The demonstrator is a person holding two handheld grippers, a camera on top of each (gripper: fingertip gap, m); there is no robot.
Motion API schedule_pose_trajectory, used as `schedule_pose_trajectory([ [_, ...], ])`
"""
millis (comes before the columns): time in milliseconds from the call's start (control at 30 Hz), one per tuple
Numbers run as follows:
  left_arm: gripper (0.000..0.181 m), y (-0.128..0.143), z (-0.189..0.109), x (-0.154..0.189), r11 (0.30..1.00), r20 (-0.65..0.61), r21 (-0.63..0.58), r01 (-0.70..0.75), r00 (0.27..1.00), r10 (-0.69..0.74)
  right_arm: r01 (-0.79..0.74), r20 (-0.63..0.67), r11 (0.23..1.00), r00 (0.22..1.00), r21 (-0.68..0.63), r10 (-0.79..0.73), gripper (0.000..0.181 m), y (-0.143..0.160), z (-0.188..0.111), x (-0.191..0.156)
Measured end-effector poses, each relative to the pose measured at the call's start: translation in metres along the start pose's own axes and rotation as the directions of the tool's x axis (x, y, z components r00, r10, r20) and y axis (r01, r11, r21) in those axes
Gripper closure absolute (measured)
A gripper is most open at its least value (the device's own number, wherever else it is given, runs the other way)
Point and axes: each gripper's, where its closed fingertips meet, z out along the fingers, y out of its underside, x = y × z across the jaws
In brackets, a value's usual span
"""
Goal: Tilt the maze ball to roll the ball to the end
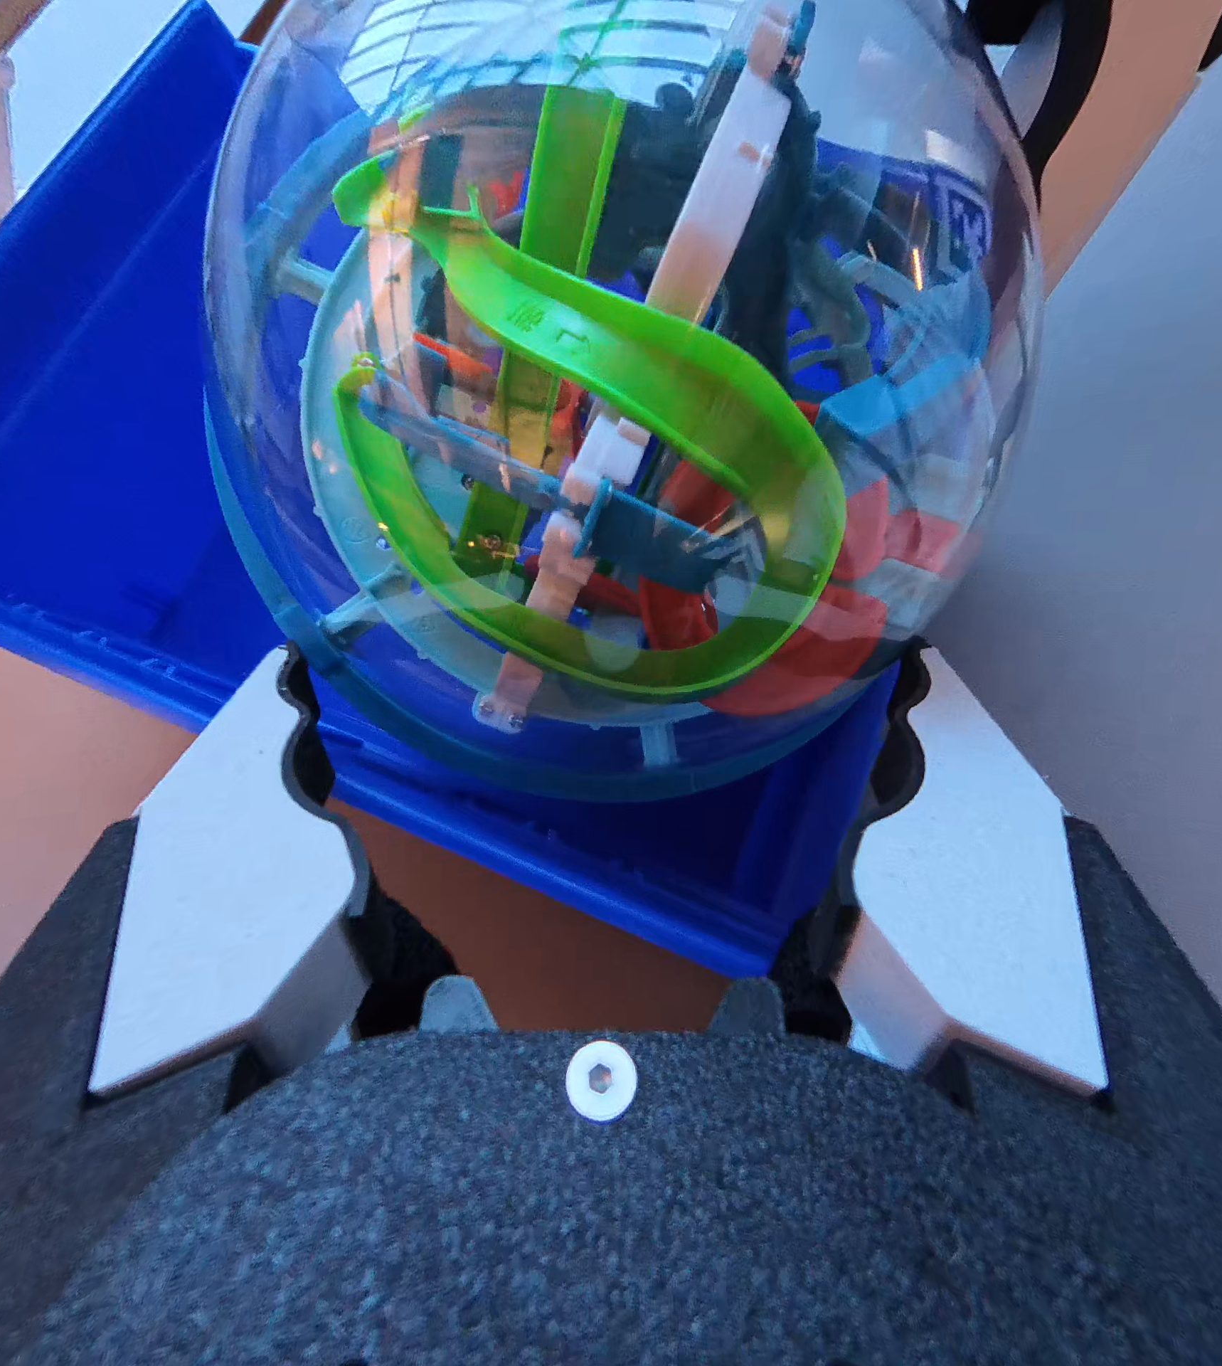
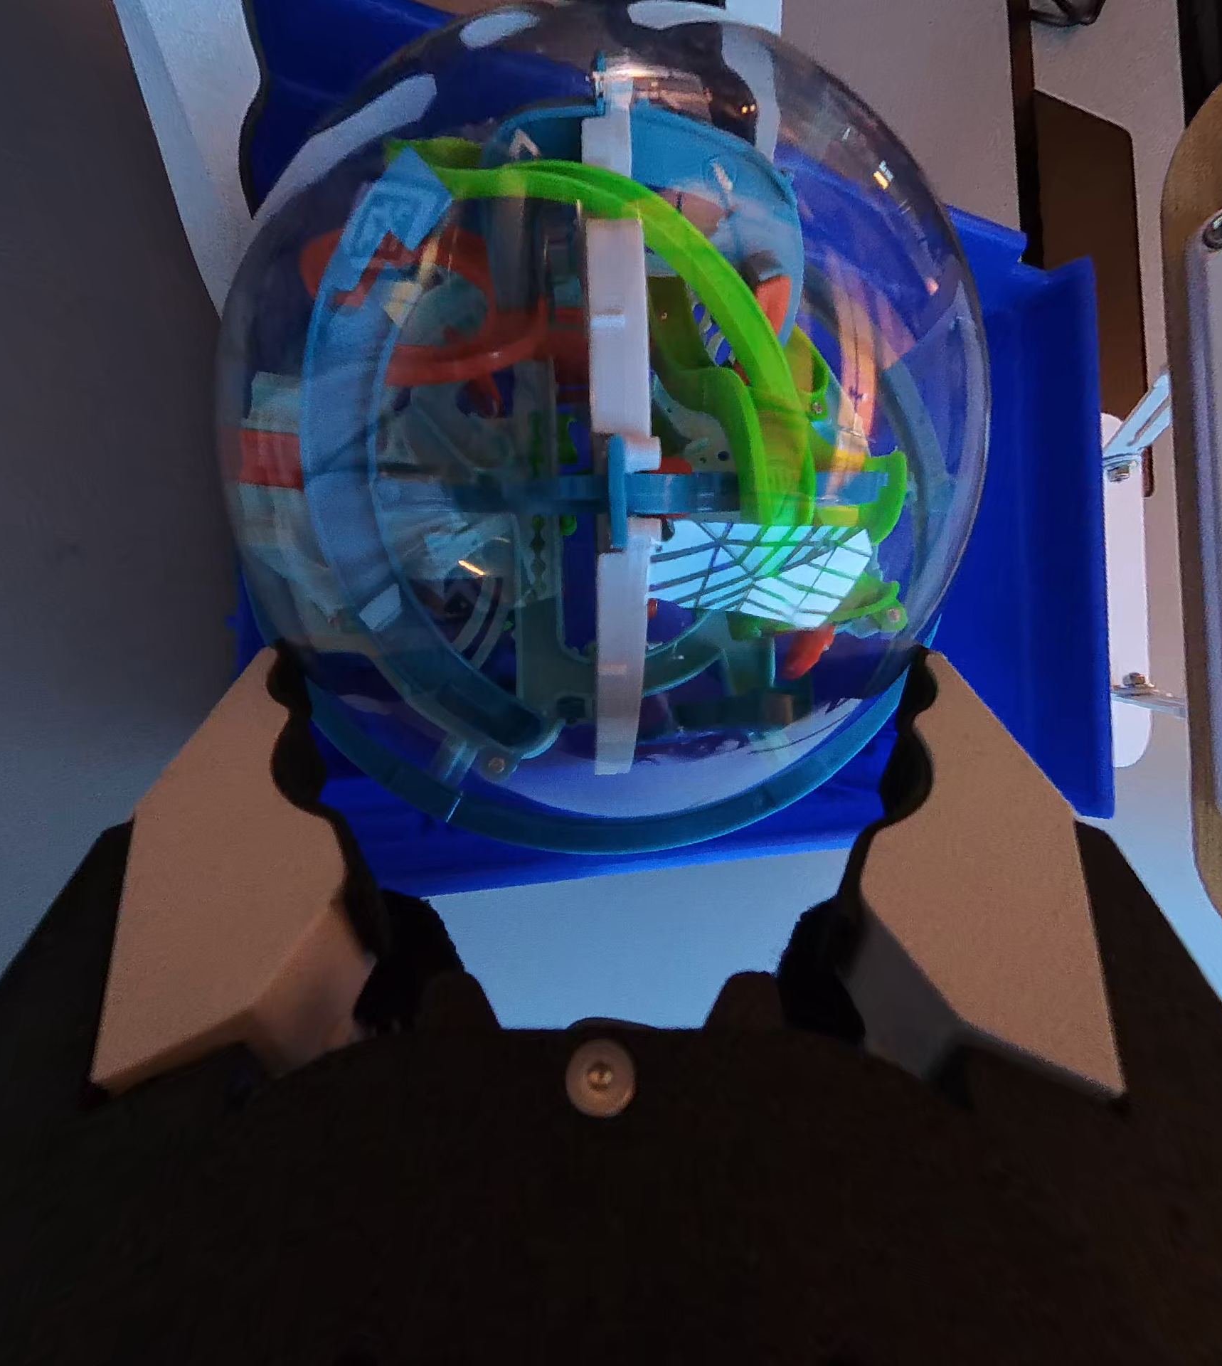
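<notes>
A blue plastic bin (image 1: 76,414) sits on a brown tabletop (image 1: 39,739) beside a grey wall (image 1: 1184,517)

The left tongs (image 1: 601,709) have a dark grey, grainy-textured body with one white hex-socket screw (image 1: 601,1081) sunk at its centre, and two broad, flat, pale grey fingers (image 1: 224,850) whose inner edges carry black, wavy-ribbed rubber pads (image 1: 309,746). The right tongs (image 2: 601,709) are of the same build: a black body, darker in this light, with a dull metal screw (image 2: 599,1078) in the middle. Their wide angular fingers (image 2: 224,835) look beige-grey and are lined with the same black scalloped pads (image 2: 298,739).
</notes>
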Motion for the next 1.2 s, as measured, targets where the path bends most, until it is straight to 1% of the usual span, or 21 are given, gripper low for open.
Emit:
schedule_pose_trajectory([
  [100,0.033,-0.002,-0.004,0.004,1.000,-0.004,0.006,0.009,1.000,-0.009,-0.029,0.024,0.999,0.999,0.017,0.028,0.030,0.000,0.000,-0.004],
  [300,0.034,-0.012,-0.015,0.007,0.999,0.041,0.020,-0.027,0.999,0.026,-0.038,0.016,0.999,0.999,0.026,0.037,0.030,0.001,-0.004,-0.007],
  [433,0.034,-0.013,-0.018,0.008,0.999,0.050,0.019,-0.039,0.998,0.038,-0.042,0.013,0.998,0.999,0.036,0.041,0.030,-0.001,-0.005,-0.008],
  [867,0.033,-0.024,-0.035,0.019,0.997,0.078,0.062,-0.053,0.996,0.048,-0.014,-0.014,0.997,1.000,0.072,0.015,0.030,-0.020,-0.024,-0.012],
  [1200,0.032,-0.033,-0.056,0.045,0.995,0.105,0.079,-0.067,0.993,0.058,0.003,-0.027,0.997,1.000,0.081,-0.001,0.030,-0.035,-0.046,-0.033],
])
